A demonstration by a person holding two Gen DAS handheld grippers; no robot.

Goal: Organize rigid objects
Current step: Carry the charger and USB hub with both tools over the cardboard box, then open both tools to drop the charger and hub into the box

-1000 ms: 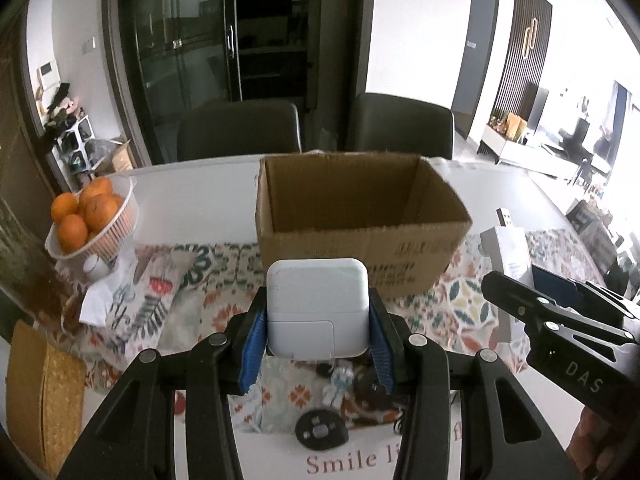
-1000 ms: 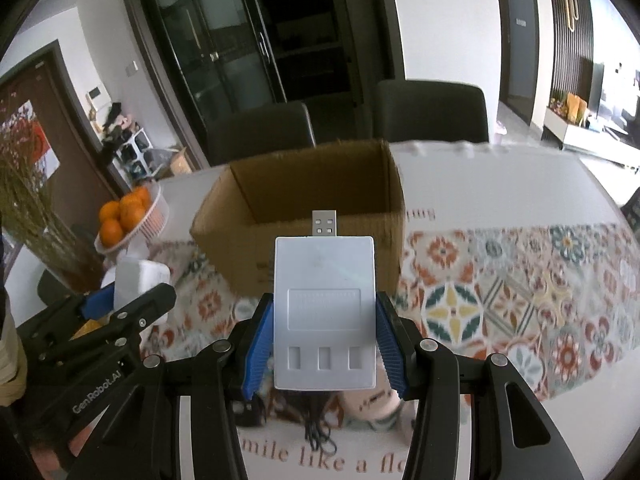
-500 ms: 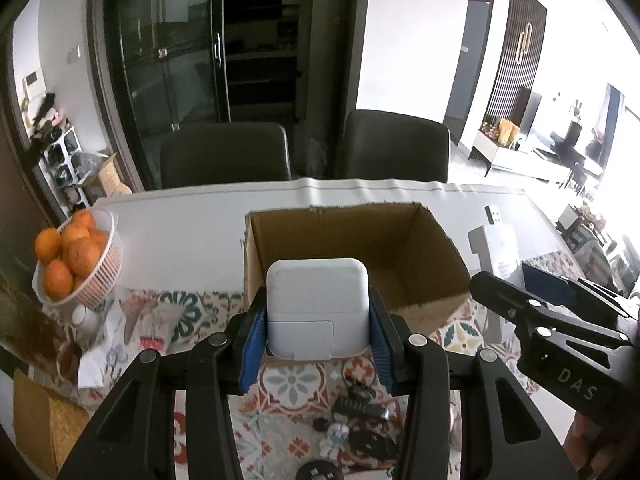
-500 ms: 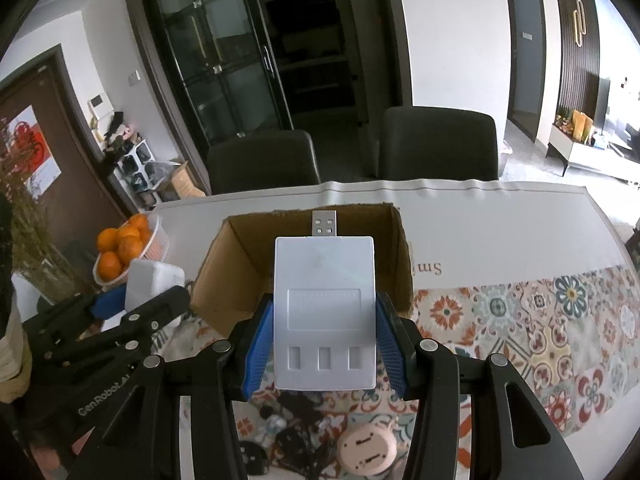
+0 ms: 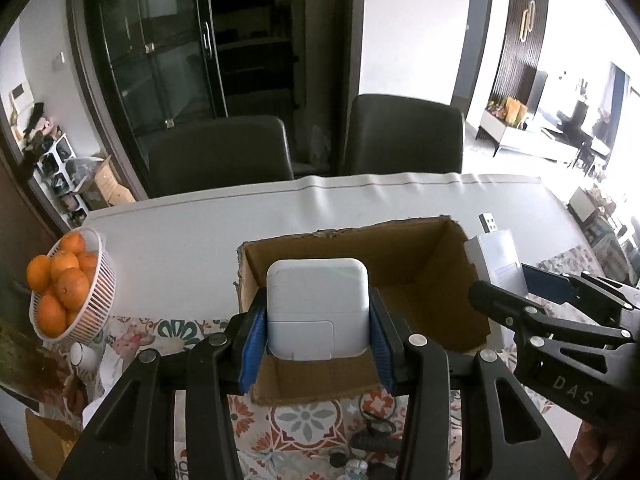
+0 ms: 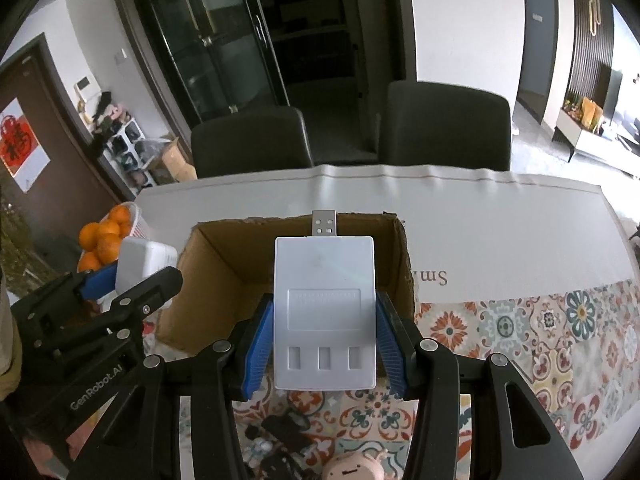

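My left gripper [image 5: 316, 336] is shut on a white square power adapter [image 5: 317, 308], held above the near edge of an open cardboard box [image 5: 420, 276]. My right gripper [image 6: 324, 344] is shut on a flat white USB hub [image 6: 324, 312] with a metal plug pointing forward, held over the same box [image 6: 224, 276]. The box looks empty inside. Each gripper shows in the other's view: the right one [image 5: 560, 320] at the box's right side, the left one [image 6: 100, 312] at its left side.
A white basket of oranges [image 5: 64, 288] stands at the table's left. Small dark gadgets and cables [image 6: 280, 436] and a pink round item [image 6: 352, 468] lie on the patterned cloth [image 6: 560, 340] below the grippers. Two dark chairs [image 5: 404, 136] stand behind the table.
Both grippers have risen and moved forward with their loads, from in front of the box to above its opening. The box interior has come into view.
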